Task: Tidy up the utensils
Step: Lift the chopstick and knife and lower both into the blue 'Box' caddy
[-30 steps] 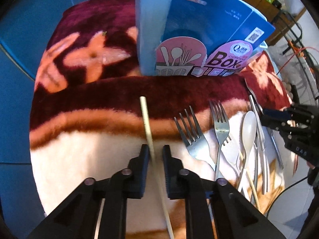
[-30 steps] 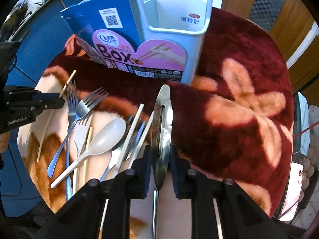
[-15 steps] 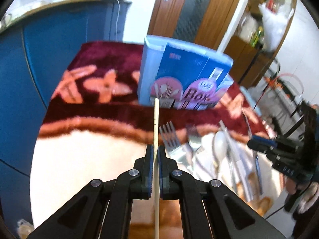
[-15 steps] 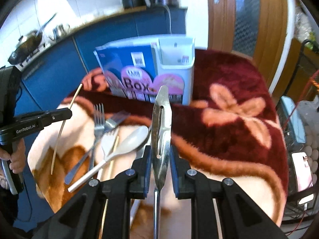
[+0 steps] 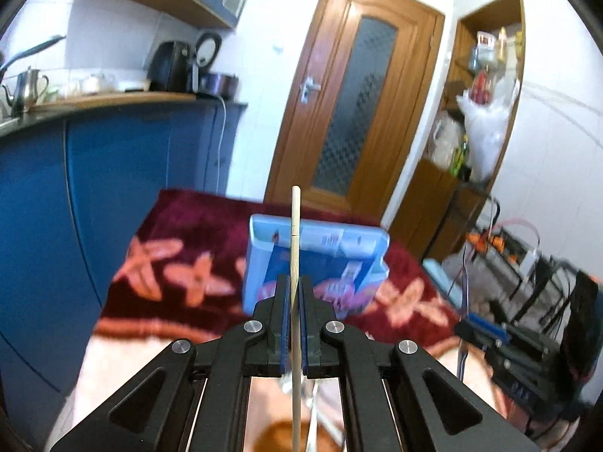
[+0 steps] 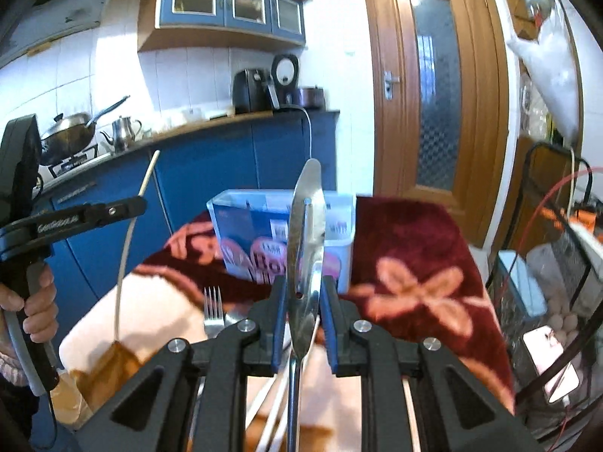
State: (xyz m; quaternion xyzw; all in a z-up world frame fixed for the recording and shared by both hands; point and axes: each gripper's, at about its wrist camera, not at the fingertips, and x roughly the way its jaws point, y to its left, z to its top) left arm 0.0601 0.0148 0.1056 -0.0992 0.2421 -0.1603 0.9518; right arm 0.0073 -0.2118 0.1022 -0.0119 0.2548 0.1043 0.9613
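Lifted off the blanket (image 6: 410, 241) since earlier: chopstick (image 5: 295, 248) clamped in left gripper (image 5: 296, 293) fingers, knife (image 6: 306, 241) clamped in right gripper (image 6: 303, 301) fingers, both raised before the utensil box (image 6: 241, 226).

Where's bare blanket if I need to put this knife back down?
Free: the red blanket right of the box, out to its right edge, and the pale patch left of the fork. Crowded: just below the right claw, where pale utensil handles lie.
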